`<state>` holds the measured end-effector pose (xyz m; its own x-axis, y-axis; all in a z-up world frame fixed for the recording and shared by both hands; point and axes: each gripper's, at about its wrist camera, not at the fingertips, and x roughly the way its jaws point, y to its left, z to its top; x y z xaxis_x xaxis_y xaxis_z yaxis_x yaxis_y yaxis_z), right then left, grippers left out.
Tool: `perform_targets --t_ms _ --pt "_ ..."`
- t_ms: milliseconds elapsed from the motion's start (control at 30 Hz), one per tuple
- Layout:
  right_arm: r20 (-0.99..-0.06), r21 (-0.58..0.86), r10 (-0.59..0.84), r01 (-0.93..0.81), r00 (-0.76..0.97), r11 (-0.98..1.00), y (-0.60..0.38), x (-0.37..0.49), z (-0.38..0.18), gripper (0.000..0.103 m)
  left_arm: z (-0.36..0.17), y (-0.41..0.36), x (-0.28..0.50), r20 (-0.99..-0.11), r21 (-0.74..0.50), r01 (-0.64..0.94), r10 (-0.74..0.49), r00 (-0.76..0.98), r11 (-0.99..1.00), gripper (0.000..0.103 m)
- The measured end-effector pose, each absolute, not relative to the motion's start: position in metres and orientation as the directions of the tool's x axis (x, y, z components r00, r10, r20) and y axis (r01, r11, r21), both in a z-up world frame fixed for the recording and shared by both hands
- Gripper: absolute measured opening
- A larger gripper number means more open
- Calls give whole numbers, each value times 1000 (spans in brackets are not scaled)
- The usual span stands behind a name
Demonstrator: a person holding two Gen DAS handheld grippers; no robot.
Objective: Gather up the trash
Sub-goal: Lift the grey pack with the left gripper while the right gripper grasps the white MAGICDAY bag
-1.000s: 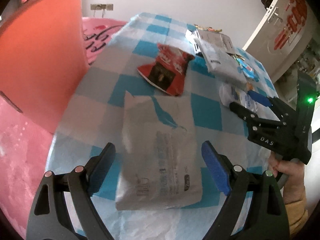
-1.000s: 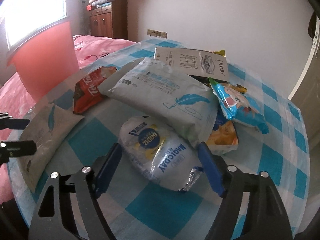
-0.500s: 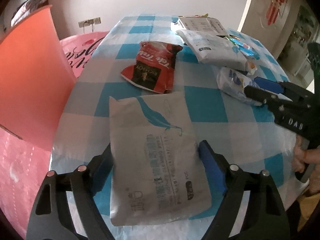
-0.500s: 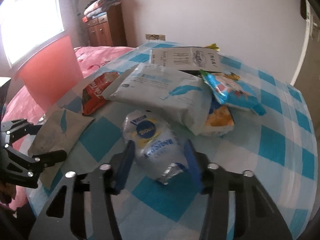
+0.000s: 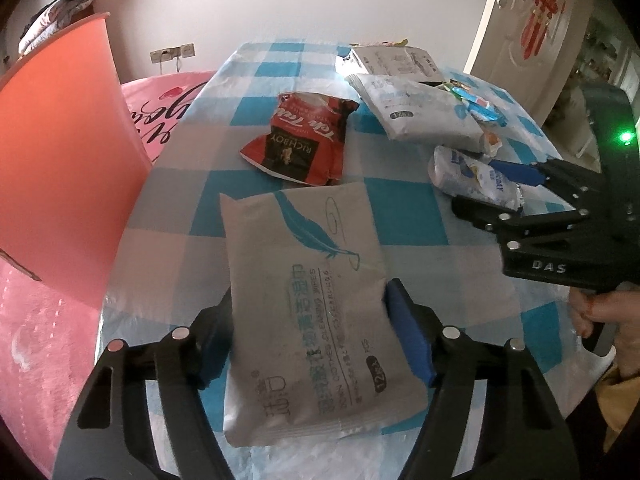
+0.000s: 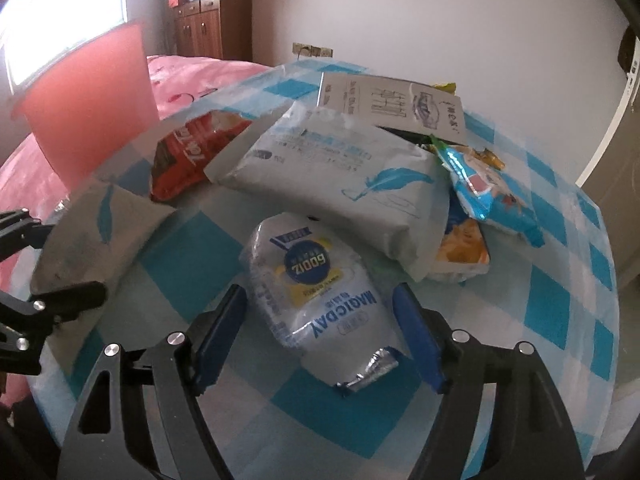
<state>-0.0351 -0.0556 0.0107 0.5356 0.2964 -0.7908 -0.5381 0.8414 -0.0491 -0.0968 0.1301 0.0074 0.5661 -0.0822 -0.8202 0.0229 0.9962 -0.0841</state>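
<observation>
My left gripper (image 5: 310, 338) is shut on a grey wipes pack with a teal feather (image 5: 316, 304), its pads pressing both side edges near the table's front. That pack also shows in the right wrist view (image 6: 96, 224). My right gripper (image 6: 320, 334) is open around a white MAGICDAY bag (image 6: 316, 292) lying on the checked tablecloth (image 6: 560, 308), pads apart from it. The right gripper also shows in the left wrist view (image 5: 500, 188) beside that bag (image 5: 468, 176).
A red snack bag (image 5: 304, 140), a second grey wipes pack (image 6: 340, 176), a white box (image 6: 392, 100) and blue and yellow snack wrappers (image 6: 488, 192) lie further back. An orange bin (image 5: 52, 160) stands left of the table, by a pink bed (image 6: 192, 80).
My left gripper has closed from open onto the grey wipes pack. My right gripper narrowed around the MAGICDAY bag half a second ago and now stands wide again.
</observation>
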Motion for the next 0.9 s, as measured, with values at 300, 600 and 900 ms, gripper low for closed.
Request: perform_targets --t_ms 300,600,900 --pt "-804 -19 309 -542 508 840 -57 -48 12 65 13 143 -102 -794 -196 32 -178 582 980 68" --pt "-788 94 380 -516 484 851 -62 -84 27 62 26 150 -117 -738 -287 69 -266 620 955 67" --pt "-723 227 476 -479 500 848 -68 -92 66 61 59 159 -125 -660 -334 93 -303 687 938 67"
